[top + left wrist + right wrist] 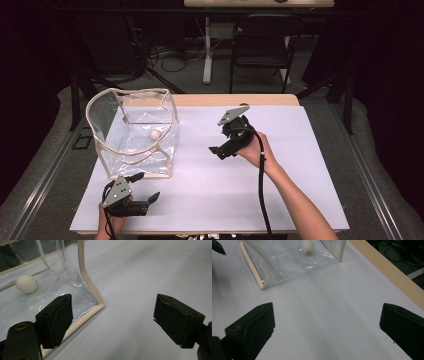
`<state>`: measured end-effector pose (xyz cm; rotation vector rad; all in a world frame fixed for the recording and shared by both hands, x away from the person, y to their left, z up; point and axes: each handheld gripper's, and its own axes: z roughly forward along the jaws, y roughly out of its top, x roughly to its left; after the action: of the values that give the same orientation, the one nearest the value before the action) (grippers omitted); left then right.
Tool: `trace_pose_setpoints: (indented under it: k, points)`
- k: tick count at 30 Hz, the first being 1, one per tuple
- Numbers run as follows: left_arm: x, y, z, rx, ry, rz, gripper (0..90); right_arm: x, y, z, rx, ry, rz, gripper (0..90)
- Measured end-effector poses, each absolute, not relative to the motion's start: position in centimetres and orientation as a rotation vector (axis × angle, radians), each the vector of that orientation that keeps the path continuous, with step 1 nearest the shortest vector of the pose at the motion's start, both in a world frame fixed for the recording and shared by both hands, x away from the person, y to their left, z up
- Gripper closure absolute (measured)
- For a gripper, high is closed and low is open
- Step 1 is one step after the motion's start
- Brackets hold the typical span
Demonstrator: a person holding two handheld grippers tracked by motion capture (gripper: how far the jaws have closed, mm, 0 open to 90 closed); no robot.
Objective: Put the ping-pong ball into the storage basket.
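Clear bag [134,131] standing open-mouth-up at the table's left rear, white ball [155,134] sitting on its floor. Left gripper [148,187] jaws spread wide, empty, just in front of the bag's near corner, so clearly nearer. Right gripper [216,150] also spread, empty, well off to the bag's right. No real long axis, pretty boxy.

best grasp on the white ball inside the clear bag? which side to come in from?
Come from above, through the open top of the clear bag. The white ball rests on the bag's floor with clear walls on all sides, so a side approach looks blocked. Close the fingers across the ball's widest part; it is round, so any lower or higher pinch would likely squeeze it out. Both grippers are open, so either could try.
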<state>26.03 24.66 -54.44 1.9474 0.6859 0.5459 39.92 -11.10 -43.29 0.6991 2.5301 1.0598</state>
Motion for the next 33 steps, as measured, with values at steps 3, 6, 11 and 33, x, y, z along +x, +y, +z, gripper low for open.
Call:
trace_pose_setpoints:
  k: [3, 6, 11, 33]
  points:
    - [26.1, 24.7, -54.4, 1.948, 0.686, 0.544, 16.1, 39.6, -11.6, -43.7, 0.710, 2.534, 1.052, 0.0]
    - [26.1, 24.6, -54.5, 1.949, 0.686, 0.544, 16.1, 39.3, -12.0, -44.1, 0.716, 2.533, 1.043, 0.0]
    - [26.0, 24.7, -54.4, 1.948, 0.686, 0.544, 16.1, 38.7, -12.7, -44.7, 0.732, 2.529, 1.038, 0.0]
    - [26.0, 24.6, -54.4, 1.951, 0.687, 0.546, 16.1, 35.8, -16.6, -47.8, 0.819, 2.496, 1.016, 0.0]
